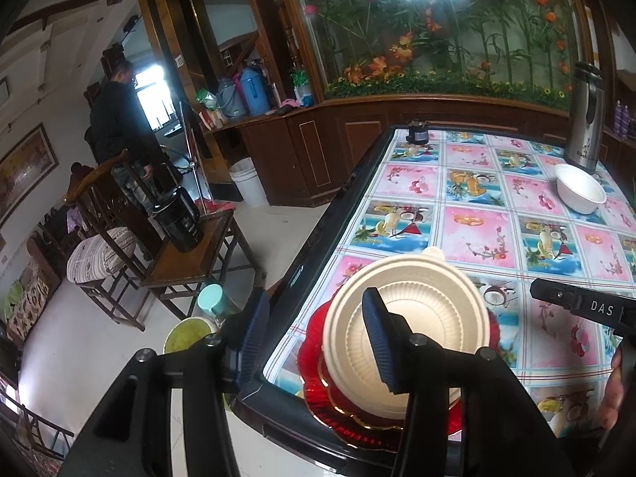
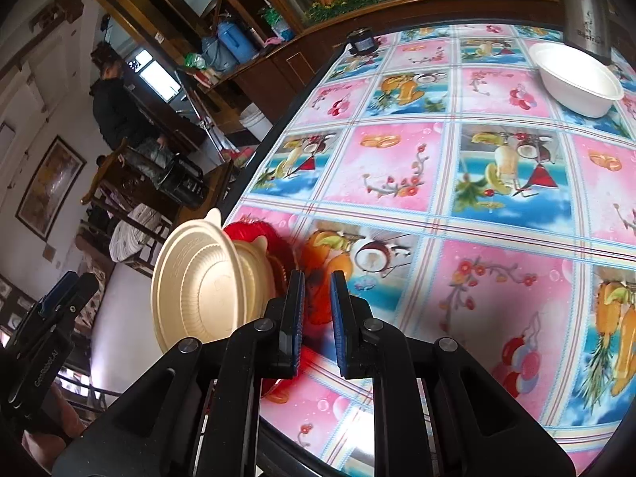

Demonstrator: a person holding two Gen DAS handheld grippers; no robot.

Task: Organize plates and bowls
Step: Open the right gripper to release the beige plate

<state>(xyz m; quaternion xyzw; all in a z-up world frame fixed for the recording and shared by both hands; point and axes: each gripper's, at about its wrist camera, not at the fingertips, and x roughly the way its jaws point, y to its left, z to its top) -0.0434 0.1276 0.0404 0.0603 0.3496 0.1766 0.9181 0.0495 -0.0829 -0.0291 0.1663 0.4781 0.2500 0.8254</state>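
Note:
Two cream bowls [image 1: 413,298] are nested on a stack of red plates [image 1: 357,417] at the table's near left corner. My left gripper [image 1: 314,310] is open, its right finger inside the top bowl and its left finger beyond the table edge. In the right wrist view the cream bowls [image 2: 198,282] and red plates [image 2: 258,234] sit left of my right gripper [image 2: 318,290], whose jaws stand a narrow gap apart and hold nothing. A white bowl [image 1: 580,189] stands far right, also in the right wrist view [image 2: 576,83].
A steel thermos [image 1: 586,115] stands behind the white bowl. A small dark jar [image 1: 416,132] sits at the far table edge. The patterned tablecloth [image 2: 477,198] covers the table. Wooden chairs with a black kettle [image 1: 179,218] stand left of the table, and a person stands further back.

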